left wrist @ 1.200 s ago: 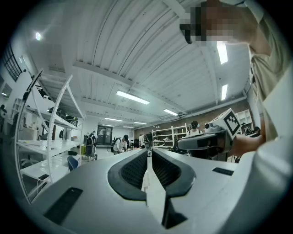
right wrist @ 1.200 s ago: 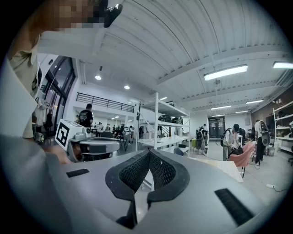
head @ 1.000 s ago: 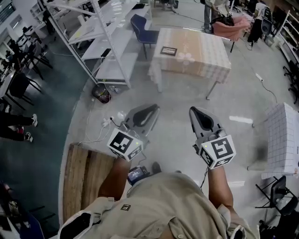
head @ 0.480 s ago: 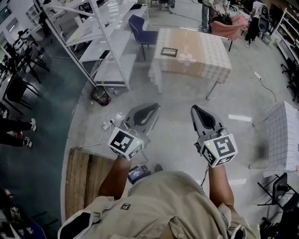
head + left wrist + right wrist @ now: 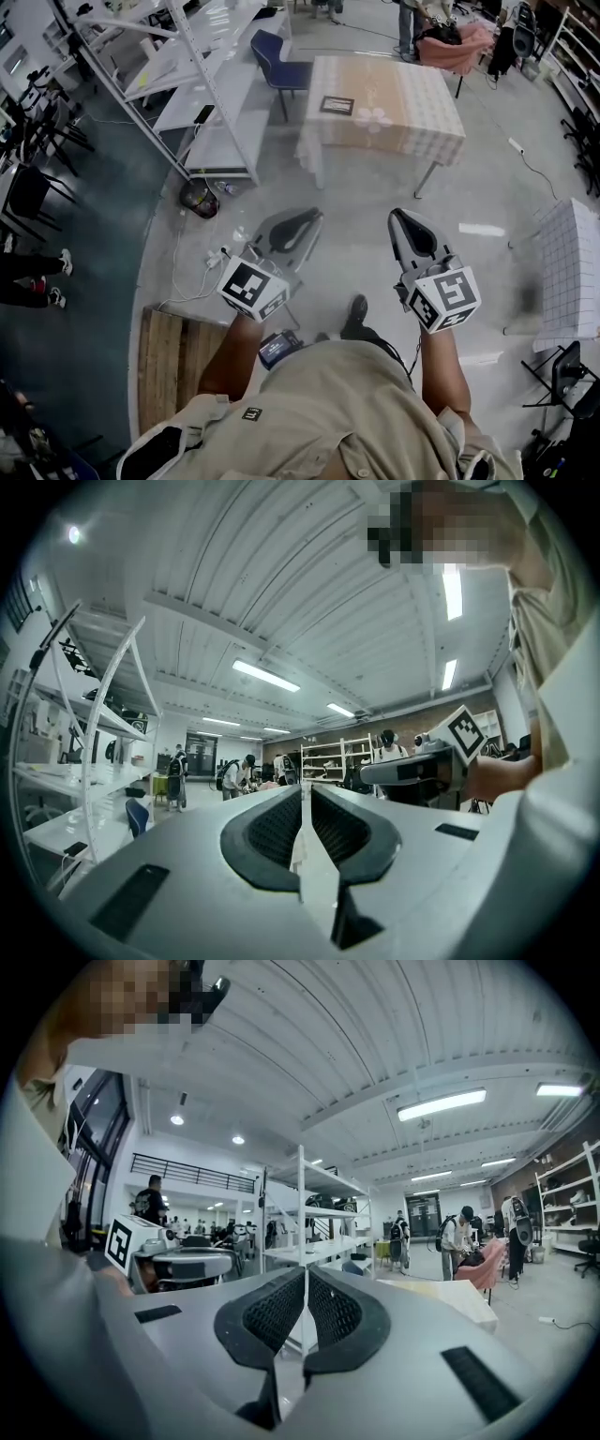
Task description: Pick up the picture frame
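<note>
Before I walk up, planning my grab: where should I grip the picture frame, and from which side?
The picture frame lies flat on the table, close to its left edge in head view; probably come in low from that side and pinch the nearest border.

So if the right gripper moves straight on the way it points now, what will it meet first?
Probably the white shelf rack: its upright stands dead ahead of the right gripper. The clothed table lies just right of that line; depth is unclear.
</note>
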A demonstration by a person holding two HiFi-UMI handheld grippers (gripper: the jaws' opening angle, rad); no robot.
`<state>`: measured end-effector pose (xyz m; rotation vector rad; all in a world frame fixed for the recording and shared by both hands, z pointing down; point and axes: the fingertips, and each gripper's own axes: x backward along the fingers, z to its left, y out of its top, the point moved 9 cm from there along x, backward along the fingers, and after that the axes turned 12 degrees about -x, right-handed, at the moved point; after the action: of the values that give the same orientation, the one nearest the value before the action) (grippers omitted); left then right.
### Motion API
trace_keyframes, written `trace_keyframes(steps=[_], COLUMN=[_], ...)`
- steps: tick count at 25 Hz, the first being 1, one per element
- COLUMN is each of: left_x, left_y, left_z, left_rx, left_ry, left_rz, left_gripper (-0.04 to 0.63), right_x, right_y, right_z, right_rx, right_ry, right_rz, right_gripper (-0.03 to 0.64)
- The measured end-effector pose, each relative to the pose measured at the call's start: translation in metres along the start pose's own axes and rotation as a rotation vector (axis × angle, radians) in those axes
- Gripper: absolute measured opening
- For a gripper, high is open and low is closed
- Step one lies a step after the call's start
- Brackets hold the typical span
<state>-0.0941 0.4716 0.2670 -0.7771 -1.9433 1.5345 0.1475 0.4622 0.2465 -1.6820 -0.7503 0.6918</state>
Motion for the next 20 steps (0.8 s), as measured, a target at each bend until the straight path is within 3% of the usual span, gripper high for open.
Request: trace_keyframes(steps=[20], left_x=[-0.153], left_y=[-0.047], left_z=[0.099], left_rx=[0.018], left_ry=[0.022], left_rz=[0.064], left_gripper=[0.040], right_x=[-0.139], right_y=[0.022], right_z=[-0.151], right_rx=[-0.055], right_ry=[0.032], right_rz=[0.008], right_gripper=[0.029])
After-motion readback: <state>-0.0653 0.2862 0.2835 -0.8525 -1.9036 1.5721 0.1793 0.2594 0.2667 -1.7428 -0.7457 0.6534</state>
